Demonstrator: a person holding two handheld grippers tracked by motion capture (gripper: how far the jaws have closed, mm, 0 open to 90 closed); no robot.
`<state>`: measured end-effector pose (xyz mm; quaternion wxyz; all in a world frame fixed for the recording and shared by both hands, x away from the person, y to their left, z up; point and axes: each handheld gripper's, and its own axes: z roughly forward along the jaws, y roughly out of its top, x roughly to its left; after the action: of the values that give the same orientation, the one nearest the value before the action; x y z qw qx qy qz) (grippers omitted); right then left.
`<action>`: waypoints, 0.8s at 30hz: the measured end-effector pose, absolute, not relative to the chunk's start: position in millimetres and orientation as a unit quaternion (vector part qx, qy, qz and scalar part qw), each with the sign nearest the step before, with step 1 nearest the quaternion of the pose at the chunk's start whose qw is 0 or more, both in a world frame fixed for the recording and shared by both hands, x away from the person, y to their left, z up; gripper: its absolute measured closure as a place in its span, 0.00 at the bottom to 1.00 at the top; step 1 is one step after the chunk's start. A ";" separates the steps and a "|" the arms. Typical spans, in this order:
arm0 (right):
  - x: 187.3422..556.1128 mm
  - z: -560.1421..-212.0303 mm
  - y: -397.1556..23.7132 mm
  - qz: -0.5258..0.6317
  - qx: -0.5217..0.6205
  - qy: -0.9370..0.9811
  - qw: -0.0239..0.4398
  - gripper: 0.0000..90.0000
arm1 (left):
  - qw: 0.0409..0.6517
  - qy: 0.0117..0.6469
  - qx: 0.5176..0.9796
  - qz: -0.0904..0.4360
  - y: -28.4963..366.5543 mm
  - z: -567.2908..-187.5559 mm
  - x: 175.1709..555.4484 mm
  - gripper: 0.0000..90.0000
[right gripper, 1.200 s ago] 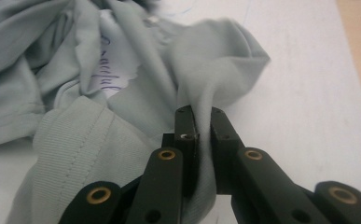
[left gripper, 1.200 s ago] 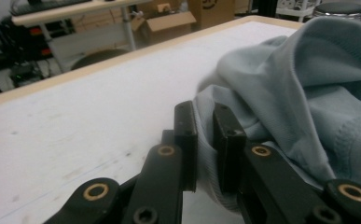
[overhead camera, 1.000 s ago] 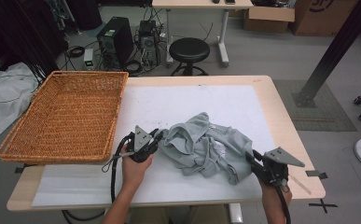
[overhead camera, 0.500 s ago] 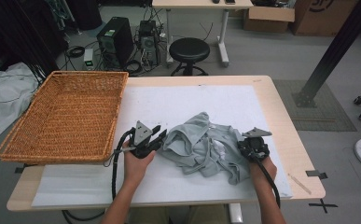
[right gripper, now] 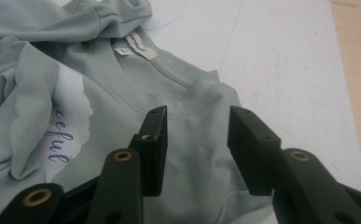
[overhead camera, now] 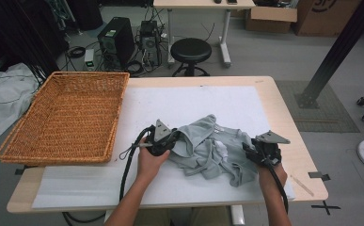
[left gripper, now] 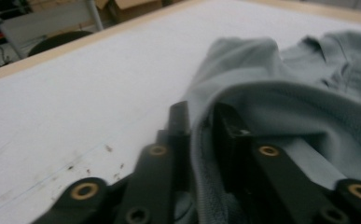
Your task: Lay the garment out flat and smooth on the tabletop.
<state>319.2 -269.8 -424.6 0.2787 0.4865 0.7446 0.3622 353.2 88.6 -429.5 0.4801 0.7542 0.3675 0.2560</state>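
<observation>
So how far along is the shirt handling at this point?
Early. The grey T-shirt lies crumpled on the white mat, nothing folded, and the wicker basket holds no clothing. In hand: the left tool has just been closing and now pinches a fold of the fabric; the right tool has just been opening, jaws apart over the collar area. Left: spreading, folding, perhaps moving it to the basket.

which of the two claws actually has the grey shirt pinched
The left claw: a fold of the crumpled grey-green cotton t-shirt is clamped between its black jaws. The right claw hangs open above the collar, gripping nothing.
</observation>
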 end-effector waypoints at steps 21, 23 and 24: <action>319.2 -427.1 -277.4 0.323 0.501 0.757 0.268 0.90 | 0.450 0.497 0.672 0.316 165.0 -417.4 334.7 0.91; 320.5 -421.6 -281.5 0.346 0.509 0.742 0.267 0.81 | 0.457 0.490 0.672 0.315 163.8 -413.6 334.0 0.83; 321.5 -419.7 -283.2 0.352 0.510 0.738 0.269 0.78 | 0.465 0.482 0.674 0.310 162.5 -410.8 333.6 0.79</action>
<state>321.5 -283.2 -419.7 0.2690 0.5095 0.7378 0.3517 333.6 162.5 -410.8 0.4654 0.6743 0.4823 0.3099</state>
